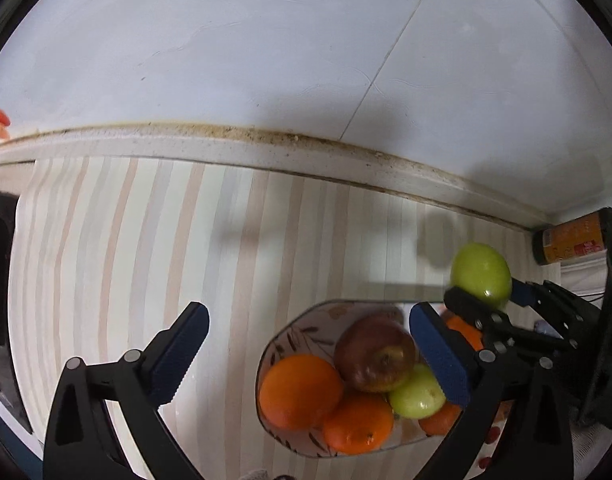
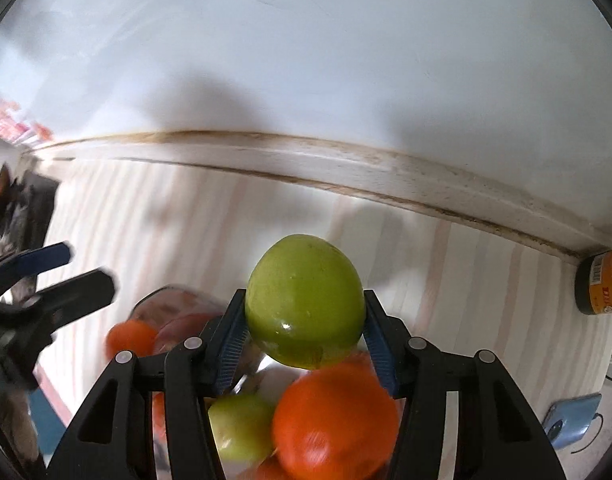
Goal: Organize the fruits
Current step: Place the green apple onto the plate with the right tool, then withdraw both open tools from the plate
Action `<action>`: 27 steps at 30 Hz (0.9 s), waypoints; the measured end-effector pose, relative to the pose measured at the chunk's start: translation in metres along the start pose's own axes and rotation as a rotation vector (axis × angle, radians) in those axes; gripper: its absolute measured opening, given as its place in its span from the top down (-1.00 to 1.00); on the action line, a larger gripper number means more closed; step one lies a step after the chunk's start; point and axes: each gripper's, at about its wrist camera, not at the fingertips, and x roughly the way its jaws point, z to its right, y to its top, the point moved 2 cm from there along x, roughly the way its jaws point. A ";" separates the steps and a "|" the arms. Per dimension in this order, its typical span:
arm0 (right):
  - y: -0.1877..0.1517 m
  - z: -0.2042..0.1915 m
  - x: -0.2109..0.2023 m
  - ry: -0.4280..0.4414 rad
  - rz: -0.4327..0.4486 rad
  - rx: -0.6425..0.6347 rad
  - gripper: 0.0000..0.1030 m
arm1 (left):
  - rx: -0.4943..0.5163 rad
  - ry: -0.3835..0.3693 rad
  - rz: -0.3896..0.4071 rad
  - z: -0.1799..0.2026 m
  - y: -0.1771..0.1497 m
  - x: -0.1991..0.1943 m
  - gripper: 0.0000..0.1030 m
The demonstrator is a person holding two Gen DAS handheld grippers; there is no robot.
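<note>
My right tool (image 2: 305,340) is clamped on a green apple (image 2: 305,300), one blue pad pressed against each side of the fruit, and the apple is held up in the air clear of everything under it. From the left wrist view I see the same green apple (image 1: 481,276) pinched in the right tool (image 1: 484,294), off to the right of my left tool and a little above the bowl's far rim.

My left tool (image 1: 308,354) is spread wide with nothing between its blue pads. Its left finger hangs over the striped surface (image 1: 126,248); its right finger overlaps the near right part of the bowl (image 1: 302,326).

The bowl sits on the striped surface just ahead of and between the left tool's fingers, toward the right one. In it I count a large orange (image 1: 300,392) at the left, a second orange (image 1: 358,422) in front, a red apple (image 1: 376,354) behind them, and a smaller green apple (image 1: 417,396) touching the red one and partly hidden by the right finger. More orange fruit shows behind that finger, though I cannot tell how many pieces.

From the right wrist view, directly beneath the held apple, a blurred orange (image 2: 336,420) and a green apple (image 2: 242,426) lie in the bowl. A dark bottle with an orange label (image 2: 602,284) stands far to the right near the wall.
</note>
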 end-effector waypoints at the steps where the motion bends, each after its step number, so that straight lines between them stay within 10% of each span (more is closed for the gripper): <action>1: -0.003 -0.002 -0.008 0.020 0.004 -0.010 -0.11 | -0.004 0.002 0.005 0.001 0.000 -0.002 -1.00; 12: -0.066 -0.045 -0.050 0.126 0.002 -0.063 -0.12 | -0.079 -0.007 0.001 -0.019 -0.047 -0.007 -0.99; 27: -0.145 -0.042 0.016 0.248 -0.108 0.183 -0.12 | -0.092 0.031 -0.084 -0.028 -0.125 0.008 -1.00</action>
